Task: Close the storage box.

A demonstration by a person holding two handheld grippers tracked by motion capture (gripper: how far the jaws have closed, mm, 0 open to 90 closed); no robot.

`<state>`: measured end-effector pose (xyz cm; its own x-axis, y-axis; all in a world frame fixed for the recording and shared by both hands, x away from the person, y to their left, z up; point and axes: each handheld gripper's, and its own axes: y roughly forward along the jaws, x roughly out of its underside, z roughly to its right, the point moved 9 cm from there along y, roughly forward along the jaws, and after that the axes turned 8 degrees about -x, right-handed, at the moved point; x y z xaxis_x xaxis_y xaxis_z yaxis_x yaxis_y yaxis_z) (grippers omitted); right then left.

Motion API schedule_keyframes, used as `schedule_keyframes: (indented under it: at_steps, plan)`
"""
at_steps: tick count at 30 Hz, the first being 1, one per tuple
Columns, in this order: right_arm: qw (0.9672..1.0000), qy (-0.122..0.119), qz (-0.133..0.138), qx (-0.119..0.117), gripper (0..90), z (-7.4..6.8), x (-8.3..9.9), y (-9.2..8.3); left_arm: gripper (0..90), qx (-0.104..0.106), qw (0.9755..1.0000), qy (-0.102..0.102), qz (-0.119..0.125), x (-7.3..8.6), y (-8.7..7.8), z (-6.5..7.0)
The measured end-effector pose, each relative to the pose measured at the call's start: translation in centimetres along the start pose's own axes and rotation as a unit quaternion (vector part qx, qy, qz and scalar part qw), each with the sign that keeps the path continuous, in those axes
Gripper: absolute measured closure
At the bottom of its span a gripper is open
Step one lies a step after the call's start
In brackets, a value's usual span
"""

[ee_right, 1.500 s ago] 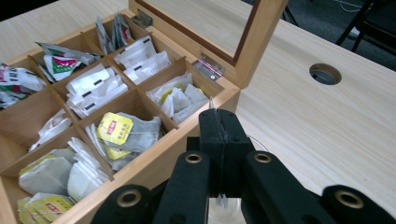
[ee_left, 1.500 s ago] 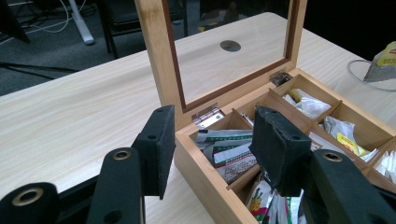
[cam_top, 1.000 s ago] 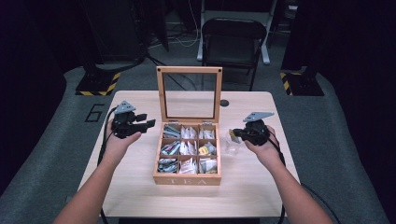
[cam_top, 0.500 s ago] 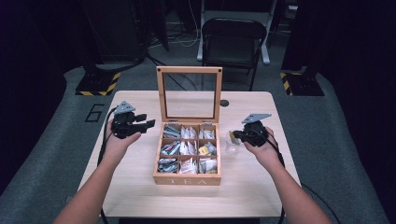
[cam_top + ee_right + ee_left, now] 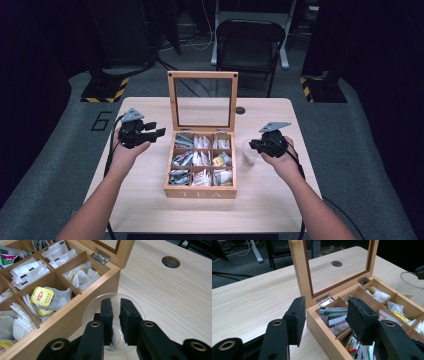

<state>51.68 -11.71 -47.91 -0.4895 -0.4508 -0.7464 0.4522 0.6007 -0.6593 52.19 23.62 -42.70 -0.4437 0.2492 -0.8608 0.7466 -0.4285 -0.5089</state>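
Dark studio floor all around, folding chair (image 5: 250,42) at the back, and a light wood surface (image 5: 150,200) in the middle with a wooden tea box (image 5: 201,192) sitting on it. Lid (image 5: 202,101) is propped straight up, clear pane in it, and the box has 9 compartments stuffed with tea bags; the yellow-tagged tea bag (image 5: 43,297) is in the middle row on the side nearest the right hand.

Right gripper (image 5: 115,315) is over a small clear glass cup (image 5: 248,153) that stands just beside the box's right wall. Its fingers (image 5: 107,312) are dipped into the cup mouth, only a narrow gap between them, and they have just been opening. Nothing clamped between them that I can see, and I can't tell if there's anything at the bottom of the cup.

Left gripper (image 5: 152,131) hovers off the left side of the box near the hinge corner, fingers (image 5: 297,317) about half spread, holding nothing.
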Motion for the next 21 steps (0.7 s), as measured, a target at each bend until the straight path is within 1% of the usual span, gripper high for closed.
schedule_keyframes:
  at_steps: [2,5,7,11,14,16,17,21]
  plan:
    - [1.0,0.0,0.007,-0.001,75.2,-0.1,-0.4,-0.2,49.4,0.0,1.0,-0.001,0.001,0.0,0.1,0.0]
    - [0.9999,-0.007,0.008,-0.001,72.4,-0.3,-1.1,-0.4,49.4,0.0,1.0,-0.002,0.001,-0.1,0.2,-0.1]
    - [0.9999,-0.007,0.008,-0.003,71.2,-0.5,-1.5,-0.5,49.4,0.001,1.0,-0.001,-0.002,-0.1,0.2,-0.2]
    - [0.9999,-0.006,0.012,-0.009,67.4,-0.7,-2.3,-0.5,49.4,0.0,1.0,-0.001,0.0,-0.3,0.2,-0.2]
    - [0.9998,-0.009,0.014,-0.013,66.3,-0.9,-2.9,-0.6,49.4,-0.001,1.0,-0.001,0.001,-0.3,0.1,-0.2]
    - [0.9998,-0.007,0.015,-0.013,65.6,-1.0,-3.2,-0.7,49.3,0.0,1.0,-0.001,0.001,-0.3,0.1,-0.2]
    - [0.9997,-0.011,0.016,-0.012,65.2,-1.0,-3.4,-0.8,49.4,0.0,1.0,-0.001,0.001,-0.3,0.1,-0.2]
    - [0.9996,-0.008,0.021,-0.017,63.5,-1.2,-4.1,-1.0,49.4,0.0,1.0,-0.002,0.0,-0.3,0.0,-0.2]
